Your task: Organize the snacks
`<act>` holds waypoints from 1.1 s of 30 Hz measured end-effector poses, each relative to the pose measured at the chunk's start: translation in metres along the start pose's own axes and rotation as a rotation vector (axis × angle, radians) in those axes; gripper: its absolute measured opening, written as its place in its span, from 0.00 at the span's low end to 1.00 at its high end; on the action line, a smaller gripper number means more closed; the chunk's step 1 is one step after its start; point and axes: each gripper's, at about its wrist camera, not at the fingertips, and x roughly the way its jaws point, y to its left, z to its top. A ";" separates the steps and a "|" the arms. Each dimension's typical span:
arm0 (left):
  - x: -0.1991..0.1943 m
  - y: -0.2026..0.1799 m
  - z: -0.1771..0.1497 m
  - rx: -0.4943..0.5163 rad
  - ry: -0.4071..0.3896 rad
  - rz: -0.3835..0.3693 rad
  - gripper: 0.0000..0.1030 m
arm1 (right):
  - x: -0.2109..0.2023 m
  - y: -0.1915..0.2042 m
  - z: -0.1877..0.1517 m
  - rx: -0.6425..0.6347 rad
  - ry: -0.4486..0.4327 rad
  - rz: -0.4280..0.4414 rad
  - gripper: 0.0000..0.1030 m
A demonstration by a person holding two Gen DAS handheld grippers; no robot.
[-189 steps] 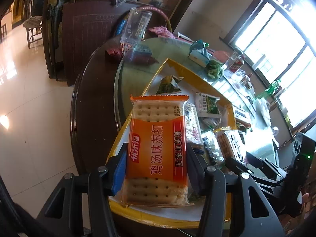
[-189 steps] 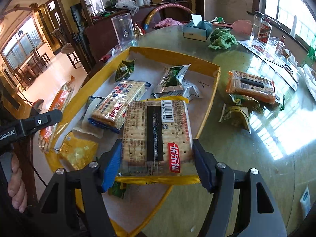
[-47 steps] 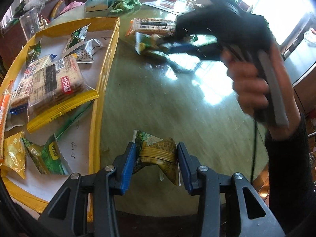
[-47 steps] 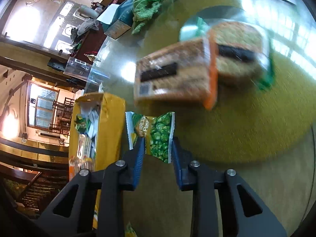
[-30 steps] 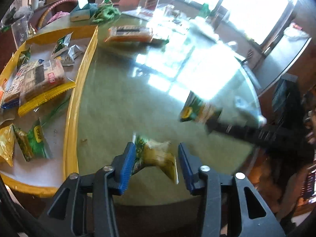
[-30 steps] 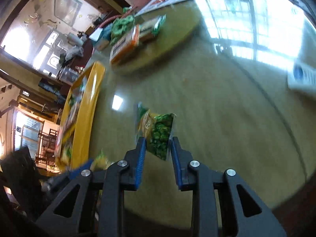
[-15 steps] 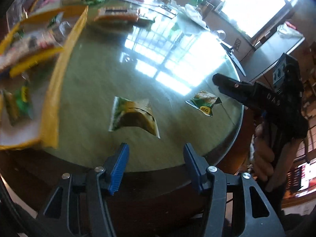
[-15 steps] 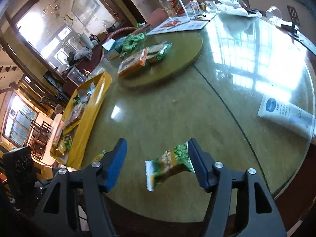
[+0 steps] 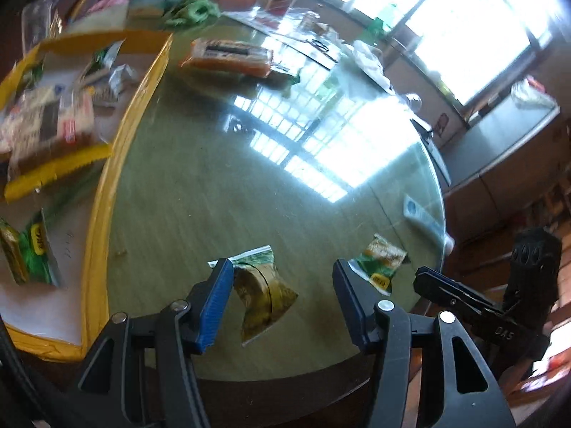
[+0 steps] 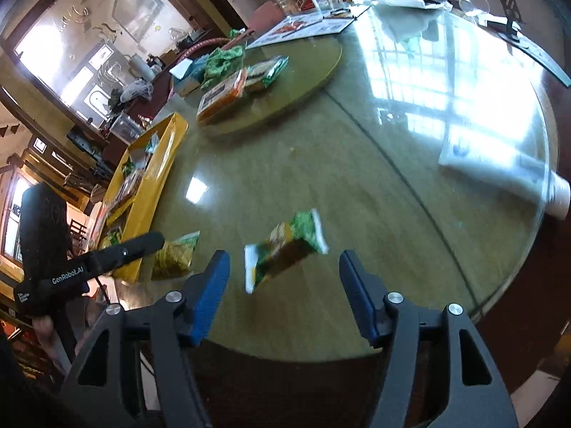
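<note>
both packets down on tabletop near front edge. left gripper jaws opening, yellow-green packet loose between them. right gripper wide, green pea packet just ahead, untouched. tip: lift straight off, avoid snagging wrappers.

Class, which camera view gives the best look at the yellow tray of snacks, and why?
The left wrist view: the yellow tray lies close, with its packets visible inside, though blurred. In the right wrist view the yellow tray is far off and seen edge-on, so little inside shows.
</note>
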 end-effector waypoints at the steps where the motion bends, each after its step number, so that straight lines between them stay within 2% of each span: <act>1: 0.002 -0.003 0.000 0.017 0.006 0.025 0.56 | 0.003 0.002 -0.002 0.001 0.016 0.012 0.63; 5: 0.002 -0.008 -0.008 0.084 0.022 0.080 0.56 | 0.027 0.009 -0.002 0.029 0.077 0.033 0.63; 8: 0.003 -0.005 -0.009 0.105 0.032 0.105 0.56 | 0.038 0.009 0.007 0.069 0.064 0.005 0.63; 11: 0.005 -0.003 -0.009 0.093 0.047 0.092 0.56 | 0.043 0.013 0.015 0.076 0.047 -0.032 0.62; 13: 0.009 -0.005 -0.008 0.091 0.051 0.090 0.55 | 0.047 0.017 0.020 0.059 0.039 -0.071 0.59; 15: 0.015 -0.008 -0.007 0.098 0.052 0.105 0.54 | 0.052 0.021 0.021 0.037 0.046 -0.098 0.48; 16: 0.018 -0.008 -0.007 0.095 0.053 0.112 0.45 | 0.053 0.021 0.021 0.030 0.049 -0.109 0.46; 18: 0.024 -0.007 -0.006 0.086 0.065 0.118 0.36 | 0.053 0.022 0.019 0.005 0.041 -0.138 0.36; 19: 0.024 -0.006 -0.006 0.081 0.061 0.113 0.36 | 0.052 0.021 0.018 -0.002 0.040 -0.150 0.33; 23: 0.020 -0.006 -0.011 0.107 0.025 0.141 0.33 | 0.048 0.015 0.015 0.004 0.040 -0.122 0.28; 29: 0.008 0.005 -0.017 0.052 -0.005 0.060 0.29 | 0.039 0.022 0.010 -0.018 0.014 -0.078 0.26; 33: -0.021 0.012 -0.022 0.013 -0.071 -0.015 0.27 | 0.027 0.038 0.005 -0.055 -0.019 -0.042 0.26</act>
